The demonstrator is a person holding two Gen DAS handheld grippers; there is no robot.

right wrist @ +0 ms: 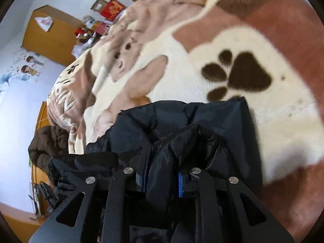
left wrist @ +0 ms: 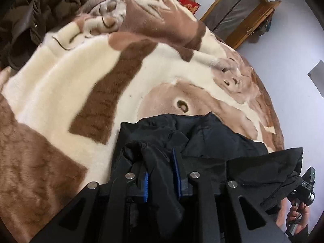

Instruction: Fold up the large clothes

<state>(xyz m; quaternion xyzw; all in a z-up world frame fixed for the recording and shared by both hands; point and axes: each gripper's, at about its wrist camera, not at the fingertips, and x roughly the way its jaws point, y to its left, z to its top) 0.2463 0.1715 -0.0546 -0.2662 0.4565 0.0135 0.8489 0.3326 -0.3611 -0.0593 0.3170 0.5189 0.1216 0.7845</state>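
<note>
step: carrying fold over | black jacket (left wrist: 202, 141) on blanket (left wrist: 50, 81), edge bunched in both | left gripper (left wrist: 162, 168), right gripper (right wrist: 164, 162) clenched on it | next: lay edge flat, then release

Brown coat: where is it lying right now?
The brown coat is heaped at the left wrist view's top left, on the blanket's far edge; the right wrist view shows it at left, beyond the black jacket.

Each camera sits on its own gripper, looking steeply down along the fingers, very near a black jacket (left wrist: 202, 141) on a plush blanket (left wrist: 50, 85). Both views share the jacket (right wrist: 212, 117), blanket (right wrist: 283, 121) and lilac wall (left wrist: 293, 40).
</note>
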